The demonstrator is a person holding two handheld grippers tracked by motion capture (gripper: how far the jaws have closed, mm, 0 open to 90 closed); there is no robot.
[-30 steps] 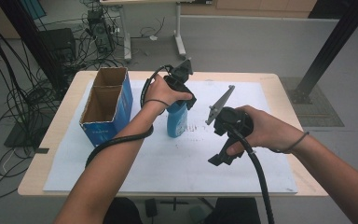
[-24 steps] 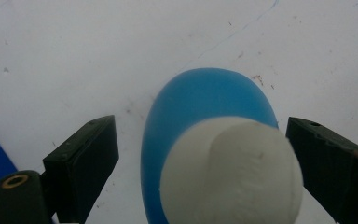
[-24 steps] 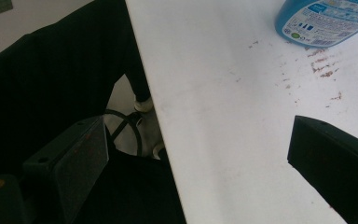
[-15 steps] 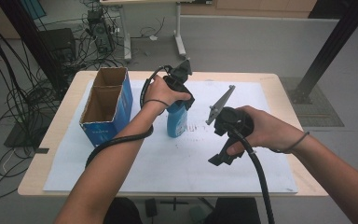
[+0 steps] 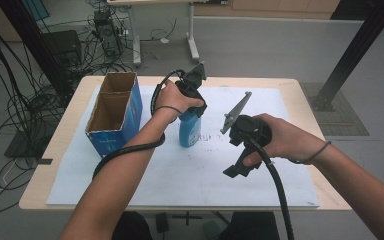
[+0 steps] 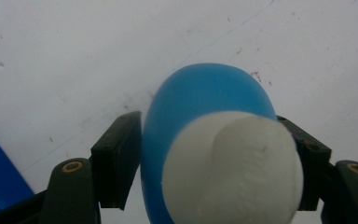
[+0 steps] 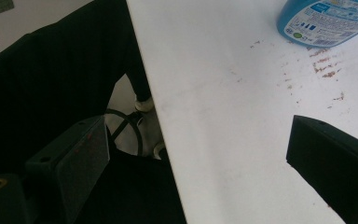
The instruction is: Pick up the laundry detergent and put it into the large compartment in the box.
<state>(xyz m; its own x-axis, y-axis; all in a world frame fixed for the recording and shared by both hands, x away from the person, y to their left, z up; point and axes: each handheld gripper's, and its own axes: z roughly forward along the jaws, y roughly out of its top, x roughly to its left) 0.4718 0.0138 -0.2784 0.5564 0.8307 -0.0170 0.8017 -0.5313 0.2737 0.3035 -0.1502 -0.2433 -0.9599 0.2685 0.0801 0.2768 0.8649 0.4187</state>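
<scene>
Right now the left gripper [image 5: 192,102] sits straight above the blue bottle [image 5: 189,129], which stands upright on the white mat [image 5: 180,175] just right of the box [image 5: 114,112]. Its jaws have just been closing and now clamp the bottle's shoulders under the white cap [image 6: 233,168]. Farther right, the right gripper [image 5: 240,167] hangs spread and empty.

blue bottle [image 5: 189,131], white cap [image 6: 233,170], blue box [image 5: 115,114]
</scene>
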